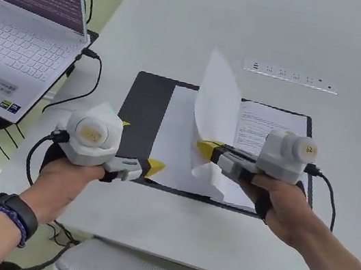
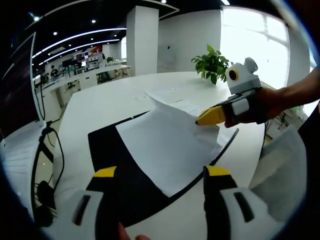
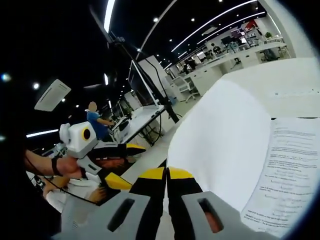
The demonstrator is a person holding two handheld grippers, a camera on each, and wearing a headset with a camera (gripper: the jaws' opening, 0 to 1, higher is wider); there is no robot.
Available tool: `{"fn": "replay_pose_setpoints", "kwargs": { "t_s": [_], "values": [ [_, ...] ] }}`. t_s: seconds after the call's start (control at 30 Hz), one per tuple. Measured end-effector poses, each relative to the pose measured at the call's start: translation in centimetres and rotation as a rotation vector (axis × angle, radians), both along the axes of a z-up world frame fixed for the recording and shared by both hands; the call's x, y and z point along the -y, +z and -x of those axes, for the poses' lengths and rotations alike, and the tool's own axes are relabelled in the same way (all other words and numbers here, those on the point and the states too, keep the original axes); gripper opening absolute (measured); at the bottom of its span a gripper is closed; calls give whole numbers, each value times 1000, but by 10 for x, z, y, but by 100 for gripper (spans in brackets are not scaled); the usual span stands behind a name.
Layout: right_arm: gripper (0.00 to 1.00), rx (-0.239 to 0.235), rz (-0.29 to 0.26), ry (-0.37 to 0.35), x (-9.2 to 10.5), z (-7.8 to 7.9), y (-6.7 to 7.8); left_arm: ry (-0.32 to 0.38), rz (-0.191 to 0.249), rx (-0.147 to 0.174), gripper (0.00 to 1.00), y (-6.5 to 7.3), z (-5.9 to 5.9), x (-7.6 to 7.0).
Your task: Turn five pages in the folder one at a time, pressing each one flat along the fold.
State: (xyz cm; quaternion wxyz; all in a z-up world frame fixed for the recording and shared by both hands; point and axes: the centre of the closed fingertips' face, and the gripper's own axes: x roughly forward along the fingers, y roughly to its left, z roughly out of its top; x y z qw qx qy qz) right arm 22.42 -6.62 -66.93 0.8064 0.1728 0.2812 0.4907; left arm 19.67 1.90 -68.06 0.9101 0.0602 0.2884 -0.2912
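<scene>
Right hand-held gripper pinches lifted page mid-turn; left hand-held gripper, released, hovers at folder, likely to press.

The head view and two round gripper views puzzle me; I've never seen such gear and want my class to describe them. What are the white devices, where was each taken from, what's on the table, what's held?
No robot: a person holds two hand tools, each with two yellow-tipped jaws. The head view comes from a headset camera; each round view comes from a camera on one gripper. On the table lie an open black folder and a power strip; a laptop sits to its left. The right gripper is shut on a page, lifted upright; the left gripper is open near the folder's front edge, holding nothing.
</scene>
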Motion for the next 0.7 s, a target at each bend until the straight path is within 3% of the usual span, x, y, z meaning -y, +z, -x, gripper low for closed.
{"fn": "replay_pose_setpoints", "kwargs": {
  "t_s": [0.43,0.7],
  "values": [
    [0,-87,-7,21,-27,7,-19,33,12,-8,68,0,10,-12],
    [0,-139,-9,29,-44,13,-32,54,20,-22,68,-7,15,-21]
  ]
}}
